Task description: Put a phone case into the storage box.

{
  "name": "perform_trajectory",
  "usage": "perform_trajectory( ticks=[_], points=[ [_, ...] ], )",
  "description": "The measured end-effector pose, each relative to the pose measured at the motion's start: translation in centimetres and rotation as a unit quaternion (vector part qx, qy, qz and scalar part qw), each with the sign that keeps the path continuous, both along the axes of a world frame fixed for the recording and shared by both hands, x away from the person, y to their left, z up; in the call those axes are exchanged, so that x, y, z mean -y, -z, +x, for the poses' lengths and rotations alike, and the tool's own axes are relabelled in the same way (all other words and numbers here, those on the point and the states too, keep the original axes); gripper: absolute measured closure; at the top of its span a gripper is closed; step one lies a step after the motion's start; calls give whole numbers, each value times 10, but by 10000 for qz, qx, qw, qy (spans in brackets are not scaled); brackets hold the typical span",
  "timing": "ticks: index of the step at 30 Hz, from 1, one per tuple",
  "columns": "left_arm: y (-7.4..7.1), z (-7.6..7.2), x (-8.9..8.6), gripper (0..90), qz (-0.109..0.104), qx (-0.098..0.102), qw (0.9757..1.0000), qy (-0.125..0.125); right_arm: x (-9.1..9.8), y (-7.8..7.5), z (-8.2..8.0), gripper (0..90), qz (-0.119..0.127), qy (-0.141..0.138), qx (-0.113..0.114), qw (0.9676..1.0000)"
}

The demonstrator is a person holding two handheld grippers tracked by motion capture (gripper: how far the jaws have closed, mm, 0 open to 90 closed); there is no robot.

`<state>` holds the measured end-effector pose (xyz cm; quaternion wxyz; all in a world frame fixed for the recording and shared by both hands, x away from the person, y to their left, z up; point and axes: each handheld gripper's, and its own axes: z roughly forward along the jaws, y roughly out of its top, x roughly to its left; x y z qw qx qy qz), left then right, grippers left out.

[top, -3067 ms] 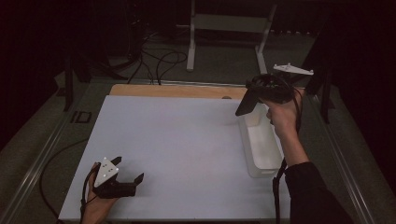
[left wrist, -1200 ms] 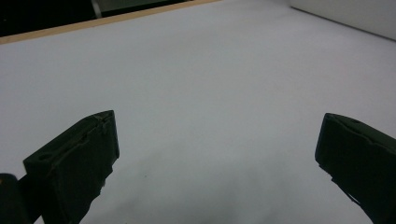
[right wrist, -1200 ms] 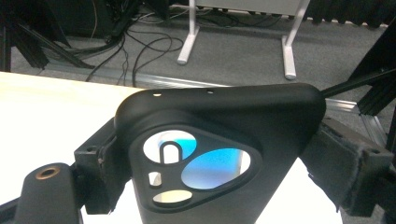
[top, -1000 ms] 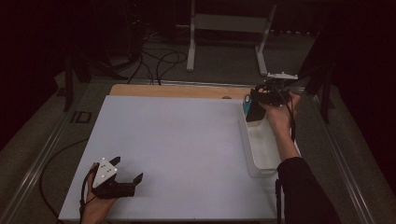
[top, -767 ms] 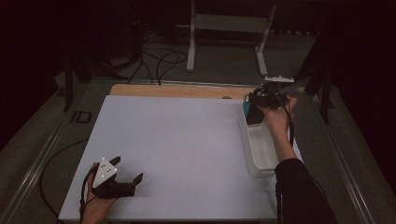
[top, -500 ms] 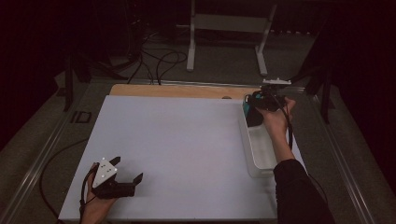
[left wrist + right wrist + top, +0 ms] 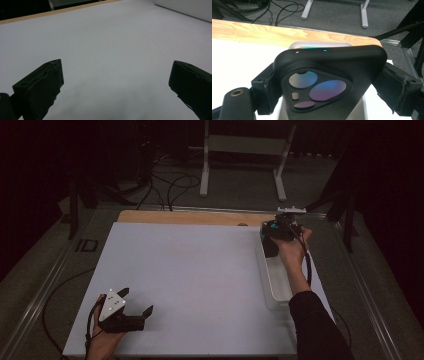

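1. Your right gripper (image 7: 272,240) is clamping a dark phone (image 7: 329,85) between its jaws at the far right of the table; in the right gripper view the jaws are pressing on the phone's two side edges, with the camera cluster facing you
2. You are holding the phone over the far end of the white bin (image 7: 274,282), which is lying along the right edge of the white board (image 7: 190,280)
3. The bin's long axis is running near to far, so the free length of the bin is lying toward you from the phone, not to the left or right
4. I am judging that the coming move is turning on that line: going straight down or drawing nearer keeps the phone inside the walls, while drifting left is taking it over the board and drifting farther is taking it toward the wooden strip (image 7: 262,32)
5. I cannot tell whether the phone's lower end is touching the bin or hanging above it
6. Your left gripper (image 7: 135,307) is resting at the near left corner of the board, jaws spread wide and gripping nothing; it is lying well apart from the bin, so your right hand (image 7: 292,252) is the nearer one for this work
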<state>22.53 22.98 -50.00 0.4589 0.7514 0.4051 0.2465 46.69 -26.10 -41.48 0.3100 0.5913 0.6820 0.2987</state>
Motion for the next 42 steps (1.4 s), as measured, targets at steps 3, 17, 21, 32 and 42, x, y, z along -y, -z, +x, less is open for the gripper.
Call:
perform_trajectory(
  ticks=[3,17,21,32,42],
  points=[
    [0,0,0,2,1,0,10000,1,-1,3,2,147,-16,27,-30,10000],
    [0,0,0,2,5,-7,10000,3,-6,10,6,140,-59,70,115,9999],
    [0,0,0,2,6,-8,10000,8,-6,11,7,138,-34,99,140,9998],
    [0,0,0,2,-2,-10,10000,0,-2,11,11,130,80,-8,144,9999],
    [0,0,0,2,-12,-9,10000,-2,3,11,12,76,388,-150,133,9990]
  ],
)
